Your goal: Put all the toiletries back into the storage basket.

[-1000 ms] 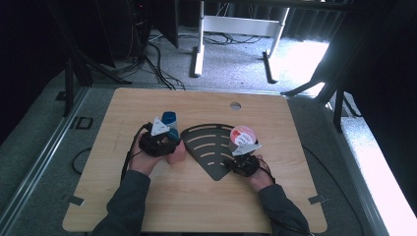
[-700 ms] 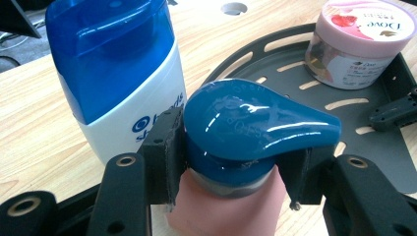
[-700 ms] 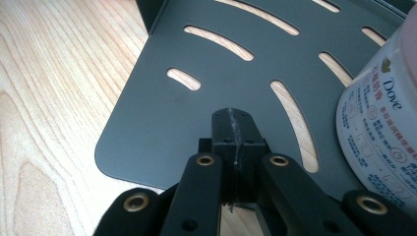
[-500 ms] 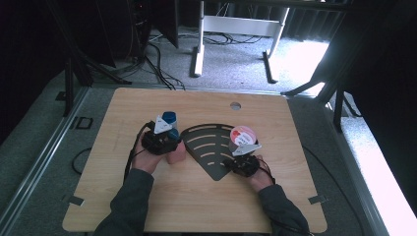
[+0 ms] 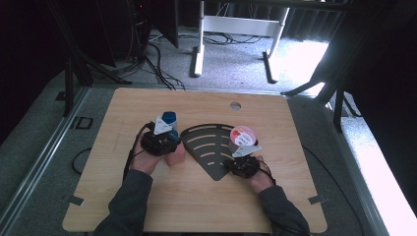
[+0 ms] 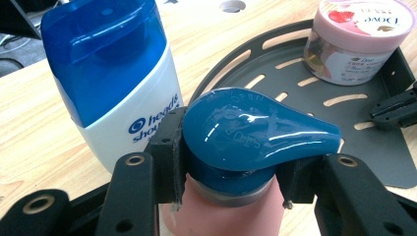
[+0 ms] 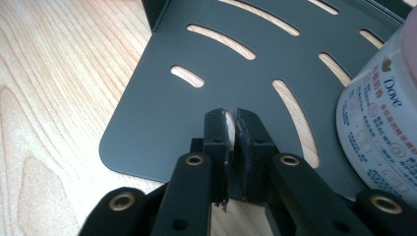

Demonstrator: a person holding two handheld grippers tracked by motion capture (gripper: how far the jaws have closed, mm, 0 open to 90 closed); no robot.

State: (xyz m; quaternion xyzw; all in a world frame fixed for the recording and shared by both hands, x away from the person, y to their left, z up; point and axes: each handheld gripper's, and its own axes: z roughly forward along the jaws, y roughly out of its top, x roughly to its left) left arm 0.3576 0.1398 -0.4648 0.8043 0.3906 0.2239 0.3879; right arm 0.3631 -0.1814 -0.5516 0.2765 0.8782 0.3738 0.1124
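A: On the left half of the table, the left gripper (image 6: 231, 189) pinches the pink bottle (image 6: 221, 216) just under its teal cap (image 6: 251, 135); its jaws have just been closing on it.

B: And the bottle stands upright?

A: Yes, long axis vertical, just beside the blue-capped shampoo bottle (image 6: 115, 73). The dark slotted tray (image 5: 206, 147) lies to the bottle's right, its near edge close by.

B: The right gripper (image 7: 233, 147)?

A: Nearly pressed together, jaws just easing apart, nothing visibly held. It hovers over the tray's near corner, beside the pink-lidded jar (image 5: 242, 139). The left hand is plainly nearer the bottle.
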